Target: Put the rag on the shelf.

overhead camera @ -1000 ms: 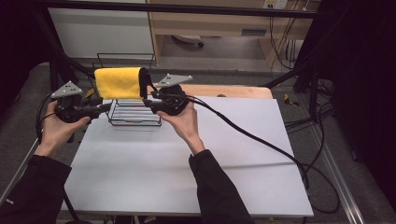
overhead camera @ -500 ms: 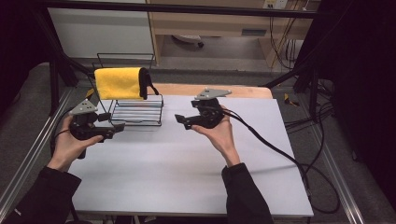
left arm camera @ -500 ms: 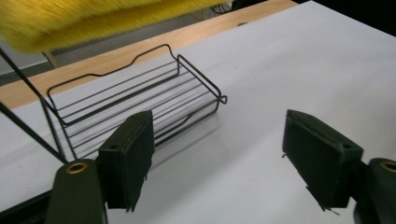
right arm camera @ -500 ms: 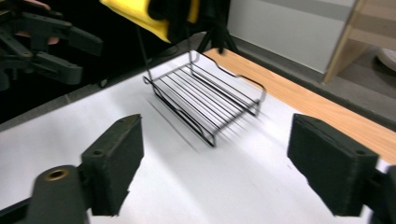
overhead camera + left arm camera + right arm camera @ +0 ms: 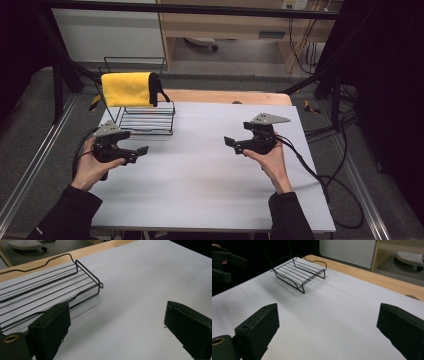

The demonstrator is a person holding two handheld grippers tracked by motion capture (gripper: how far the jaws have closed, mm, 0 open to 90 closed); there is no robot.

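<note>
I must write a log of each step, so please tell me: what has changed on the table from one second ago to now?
Both tools drew back from the rack toward the person and spread apart: the left tool to the table's left, the right tool to its right. Both are open and hold nothing. The yellow towel hangs on the rack's top bar as before, and the rack has not moved.

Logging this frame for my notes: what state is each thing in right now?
Yellow towel: draped over the rack's top bar, hanging.
Wire rack: upright on the table, lower shelf bare.
Left tongs: open, holding nothing, near the rack.
Right tongs: open, holding nothing, over bare table.
White table: bare apart from the rack.
</note>
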